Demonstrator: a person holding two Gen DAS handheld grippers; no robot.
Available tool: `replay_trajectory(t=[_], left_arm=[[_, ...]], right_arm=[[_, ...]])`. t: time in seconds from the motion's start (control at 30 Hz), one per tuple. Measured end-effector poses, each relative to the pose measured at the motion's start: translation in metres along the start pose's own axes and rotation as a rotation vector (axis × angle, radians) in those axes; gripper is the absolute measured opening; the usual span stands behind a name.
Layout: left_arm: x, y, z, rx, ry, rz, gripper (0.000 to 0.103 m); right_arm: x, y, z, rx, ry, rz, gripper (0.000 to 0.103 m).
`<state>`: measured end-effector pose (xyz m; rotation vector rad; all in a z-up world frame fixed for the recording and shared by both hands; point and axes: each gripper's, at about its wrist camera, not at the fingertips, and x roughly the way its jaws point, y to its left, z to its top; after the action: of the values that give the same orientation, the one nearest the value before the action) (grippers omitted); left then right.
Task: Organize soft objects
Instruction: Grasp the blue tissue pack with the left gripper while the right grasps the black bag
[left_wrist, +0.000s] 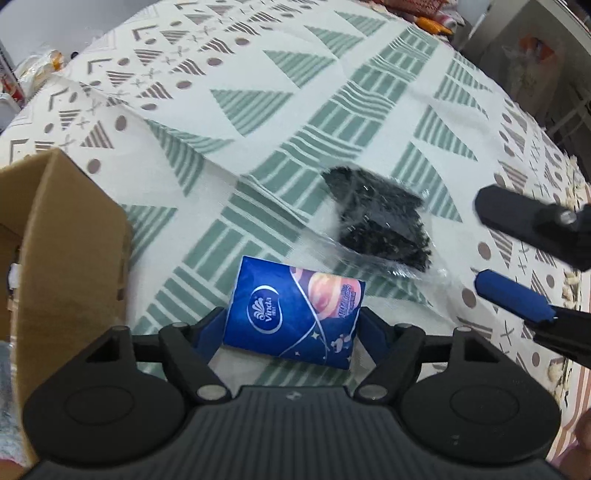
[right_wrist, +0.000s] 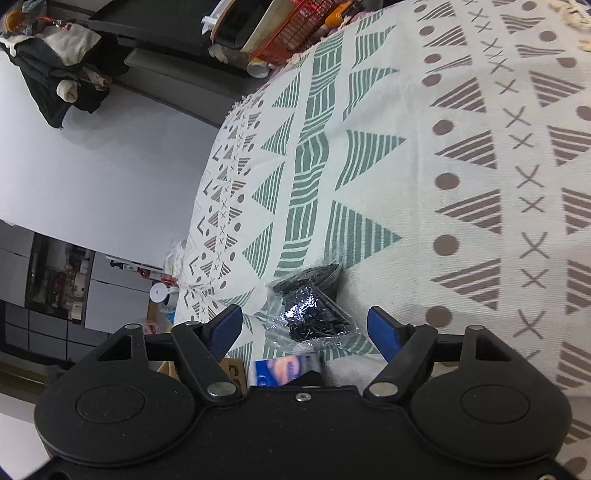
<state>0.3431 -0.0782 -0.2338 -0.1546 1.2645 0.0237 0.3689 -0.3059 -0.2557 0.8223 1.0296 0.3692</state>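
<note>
The left gripper (left_wrist: 291, 325) has its blue fingers set against both sides of a blue Vinda tissue pack (left_wrist: 293, 312), which lies on the patterned cloth (left_wrist: 295, 92) covering the counter; whether the fingers press the pack or only flank it is hard to make out, since the pack hides their tips. Just beyond the pack lies a clear plastic bag of black material (left_wrist: 380, 218), its contents blurred. To the left stands an open cardboard box (left_wrist: 70, 236), cut off by the frame edge. The right gripper (right_wrist: 304, 325) has its fingers spread apart and holds nothing, with the same bag (right_wrist: 314, 310) just ahead between them. Its own body hides most of the tissue pack (right_wrist: 284, 369) below. In the left view, its two fingers (left_wrist: 509, 295) enter from the right, near the bag.
</note>
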Motion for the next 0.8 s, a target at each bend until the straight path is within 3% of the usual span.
replay_trajectory(t=[0.23,0.27,0.33,0.37,0.57,0.8], left_arm=[[-0.02,0.016,0.011,-0.029,-0.028,0.006,0.075],[-0.023,0.017,0.012,-0.031,-0.034,0.006,0.075],[-0.029,0.02,0.013,-0.038,-0.043,0.006,0.075],[-0.031,0.021,0.013,-0.041,-0.047,0.005,0.075],[-0.052,0.027,0.012,-0.05,-0.071,-0.012,0.075],[-0.076,0.034,0.003,-0.063,-0.103,-0.043,0.075]], right_arm=[[0.024,0.006,0.001,-0.044,0.027,-0.046,0.07],[0.027,0.007,0.001,-0.045,0.033,-0.046,0.066],[0.032,0.009,0.0,-0.048,0.035,-0.048,0.047],[0.034,0.009,-0.001,-0.05,0.044,-0.061,0.028],[0.013,0.018,-0.009,-0.052,0.028,-0.069,0.009],[-0.023,0.032,-0.022,-0.065,-0.028,-0.078,0.008]])
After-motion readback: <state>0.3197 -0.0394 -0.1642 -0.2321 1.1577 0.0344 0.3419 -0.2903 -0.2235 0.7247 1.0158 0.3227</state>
